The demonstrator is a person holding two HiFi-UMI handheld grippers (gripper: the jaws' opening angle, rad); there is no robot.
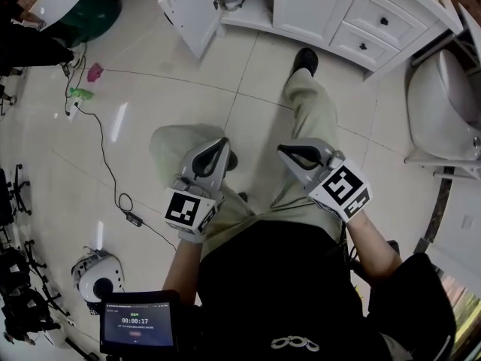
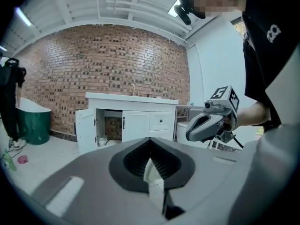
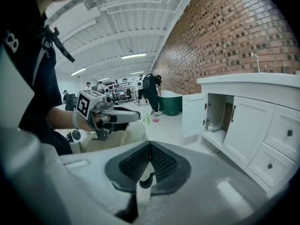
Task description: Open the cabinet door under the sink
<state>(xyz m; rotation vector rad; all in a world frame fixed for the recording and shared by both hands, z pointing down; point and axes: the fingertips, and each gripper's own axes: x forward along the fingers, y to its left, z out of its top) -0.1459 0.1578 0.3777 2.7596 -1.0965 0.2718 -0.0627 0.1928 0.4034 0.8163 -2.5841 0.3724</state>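
The cabinet door (image 1: 192,13) stands open at the left end of the cabinet (image 1: 316,6). The left gripper (image 1: 222,145) and right gripper (image 1: 285,152) are closed, holding nothing.

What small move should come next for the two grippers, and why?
Probably none toward the cabinet: one door already stands wide open, and the left gripper and right gripper are shut, empty and away from it. I would rest them.

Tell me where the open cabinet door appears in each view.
Head view: open cabinet door at the top edge, left of centre.
Left gripper view: open cabinet door left of centre, mid-height.
Right gripper view: open cabinet door right of centre, mid-height.
Shared landmark: the shut door just right of the opening.
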